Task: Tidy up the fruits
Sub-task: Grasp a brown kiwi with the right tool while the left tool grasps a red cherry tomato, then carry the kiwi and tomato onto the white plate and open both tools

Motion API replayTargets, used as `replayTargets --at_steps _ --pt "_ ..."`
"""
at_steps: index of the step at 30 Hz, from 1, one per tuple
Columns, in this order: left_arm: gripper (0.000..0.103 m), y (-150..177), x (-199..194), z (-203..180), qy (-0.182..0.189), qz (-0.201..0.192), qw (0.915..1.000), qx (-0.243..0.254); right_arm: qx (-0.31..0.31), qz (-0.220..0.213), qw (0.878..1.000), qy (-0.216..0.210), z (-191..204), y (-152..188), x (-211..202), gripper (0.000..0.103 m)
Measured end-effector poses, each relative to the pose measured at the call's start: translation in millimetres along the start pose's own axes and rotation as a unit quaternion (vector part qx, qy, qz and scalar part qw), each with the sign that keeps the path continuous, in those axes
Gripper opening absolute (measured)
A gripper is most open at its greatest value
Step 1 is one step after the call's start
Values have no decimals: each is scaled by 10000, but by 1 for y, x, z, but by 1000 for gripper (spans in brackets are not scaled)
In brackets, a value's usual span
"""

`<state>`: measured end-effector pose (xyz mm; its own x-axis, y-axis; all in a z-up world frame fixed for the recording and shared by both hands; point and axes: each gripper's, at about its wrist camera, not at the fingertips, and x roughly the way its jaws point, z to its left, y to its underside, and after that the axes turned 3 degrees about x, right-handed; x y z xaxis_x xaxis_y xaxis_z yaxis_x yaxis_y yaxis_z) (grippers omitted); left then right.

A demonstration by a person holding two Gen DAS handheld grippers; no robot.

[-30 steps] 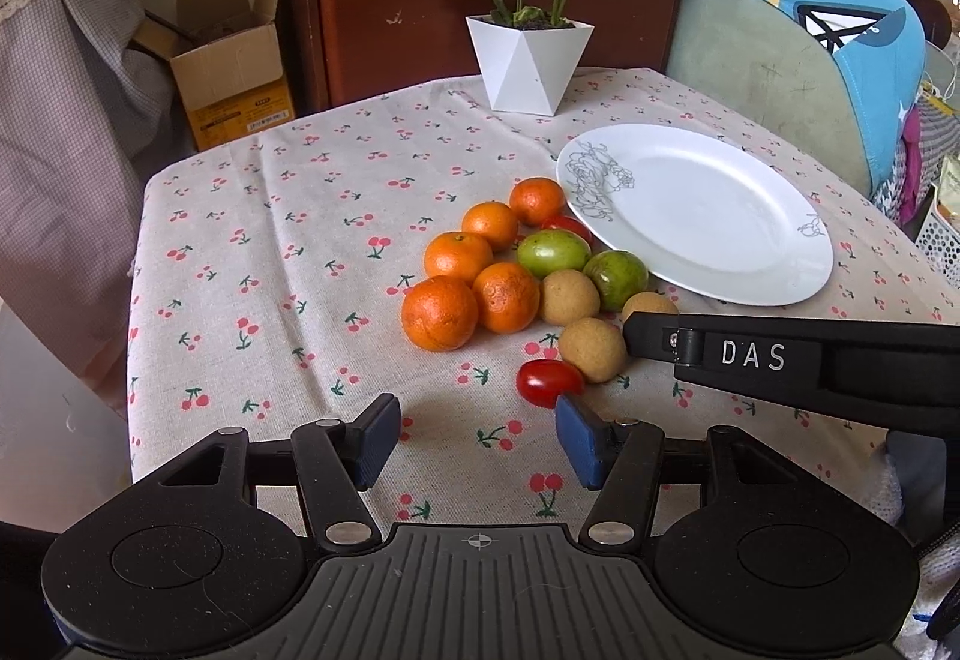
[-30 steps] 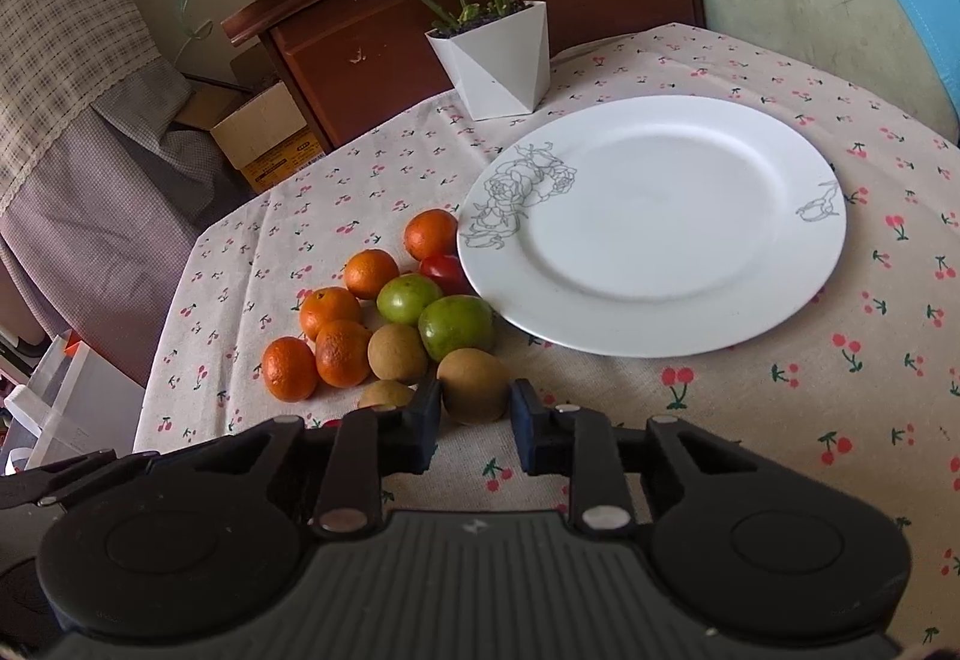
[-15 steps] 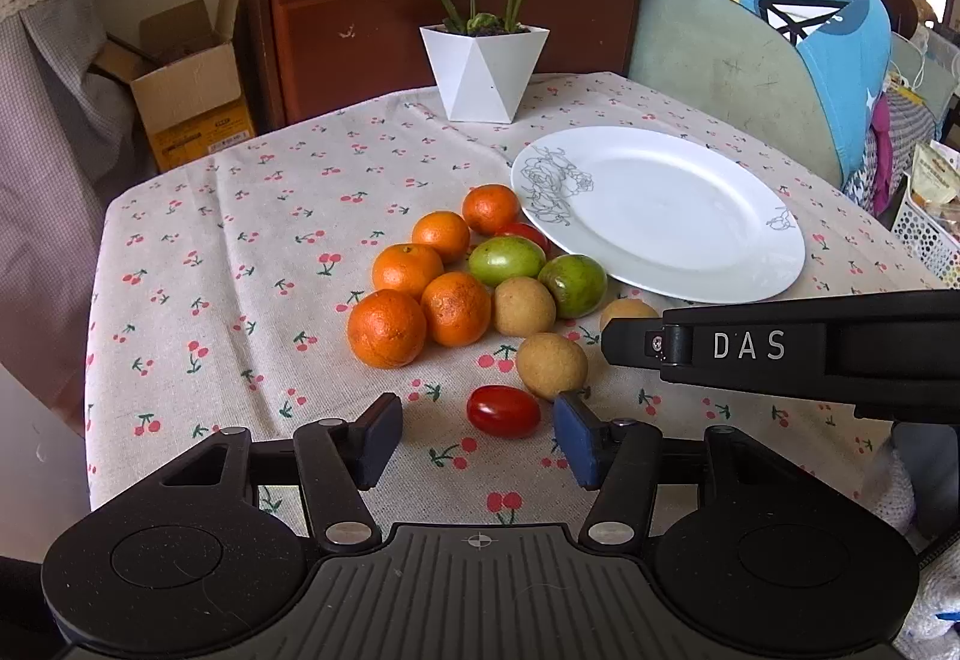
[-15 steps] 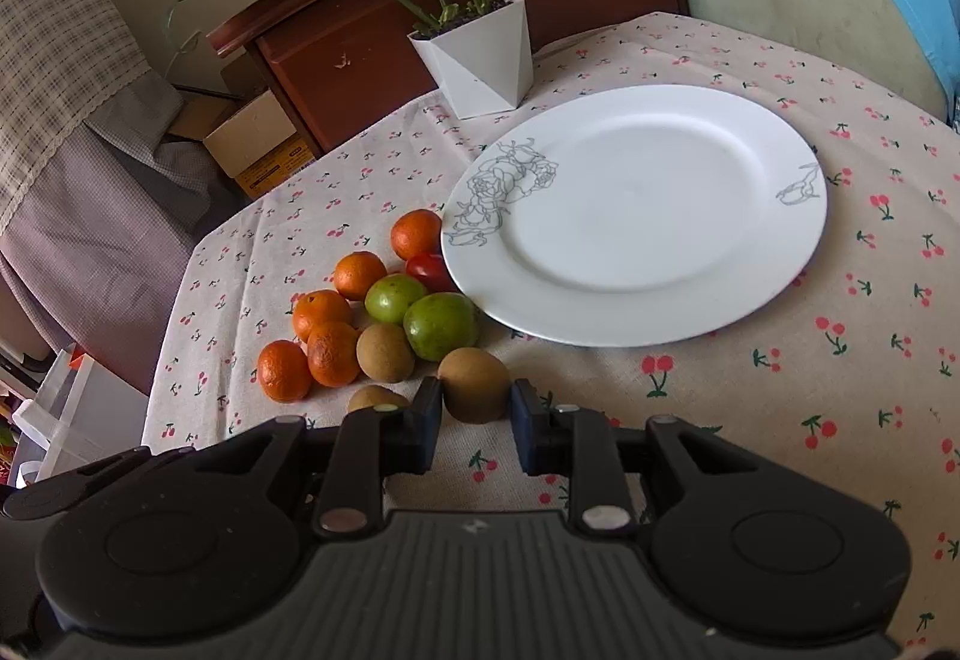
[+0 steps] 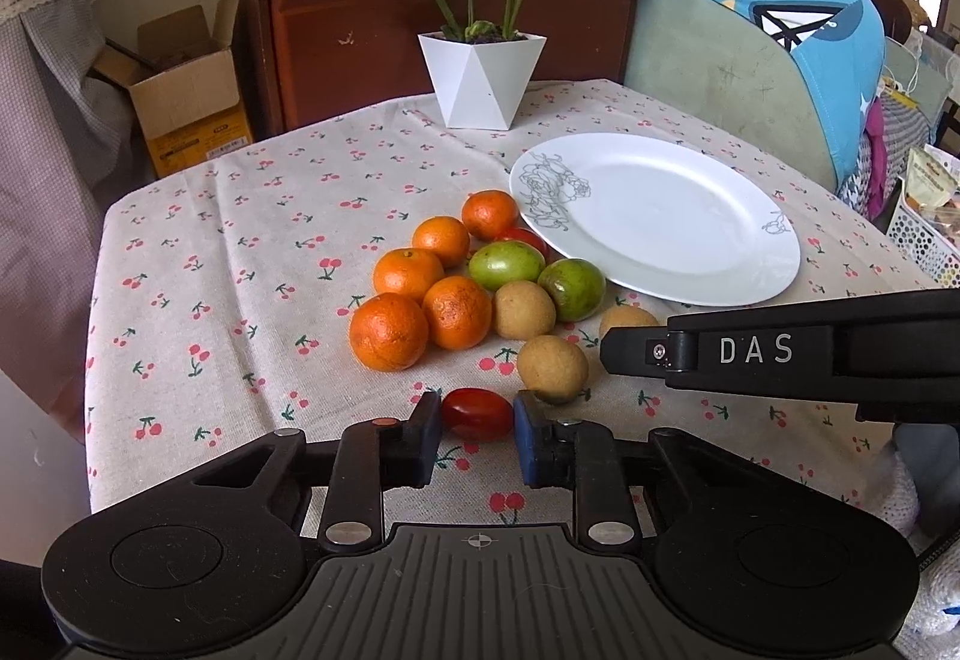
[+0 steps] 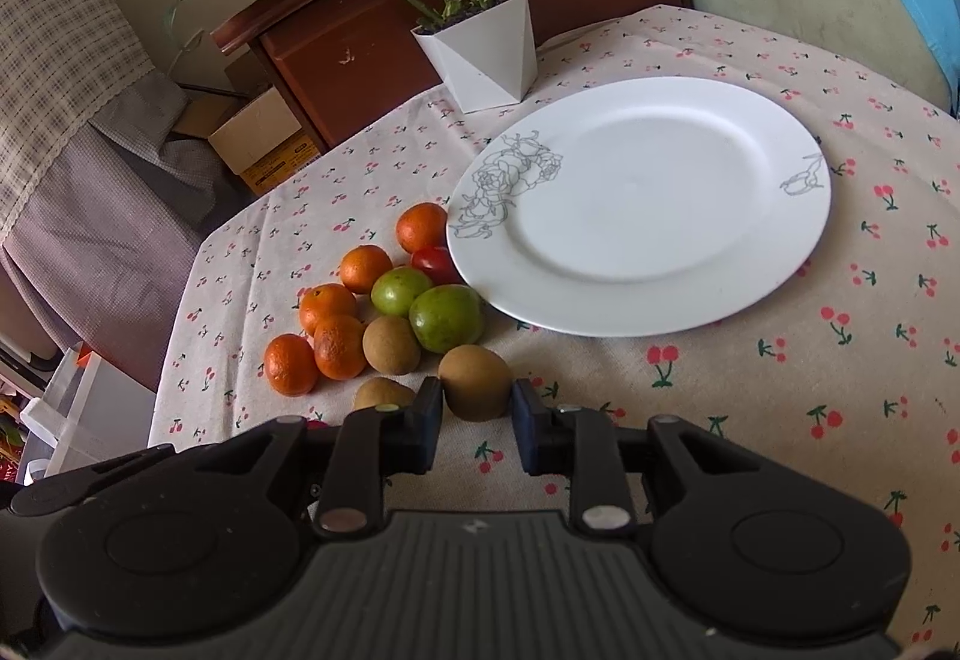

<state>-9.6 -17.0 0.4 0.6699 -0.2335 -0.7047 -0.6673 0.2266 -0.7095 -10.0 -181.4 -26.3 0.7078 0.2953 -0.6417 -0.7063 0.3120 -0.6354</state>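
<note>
Fingers narrowed on both tools, each with a fruit between its blue pads! Left gripper point(image 5: 477, 429) has a red cherry tomato point(image 5: 477, 413) sitting squarely in its gap, the pads pressed in against either end of it down on the cherry-print tablecloth point(image 5: 252, 216). Right gripper point(image 6: 477, 420) is bracketing a brown kiwi-like fruit point(image 6: 475, 381), pads tight to its two sides, the fruit resting on the cloth just short of the white plate point(image 6: 648, 204). From the left view the right tool's black body marked DAS point(image 5: 780, 354) cuts in from the right, hiding part of that brown fruit. Beyond sit five oranges point(image 5: 389, 331), two green fruits point(image 5: 571, 288), two more brown ones point(image 5: 552, 367) and a second red tomato point(image 5: 528, 239) tucked against the plate's rim. A white potted plant point(image 5: 482, 81) stands at the far edge.
</note>
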Motion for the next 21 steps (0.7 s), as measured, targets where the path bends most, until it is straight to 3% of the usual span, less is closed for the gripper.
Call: replayTargets --at_steps 8,21 --pt "23 -7 -10 1 86 -181 9997 -159 71 -355 9993 -25 2 -7 -19 25" --pt "23 -50 5 -19 510 -470 9976 -87 630 -868 9931 469 -28 -21 -33 25"
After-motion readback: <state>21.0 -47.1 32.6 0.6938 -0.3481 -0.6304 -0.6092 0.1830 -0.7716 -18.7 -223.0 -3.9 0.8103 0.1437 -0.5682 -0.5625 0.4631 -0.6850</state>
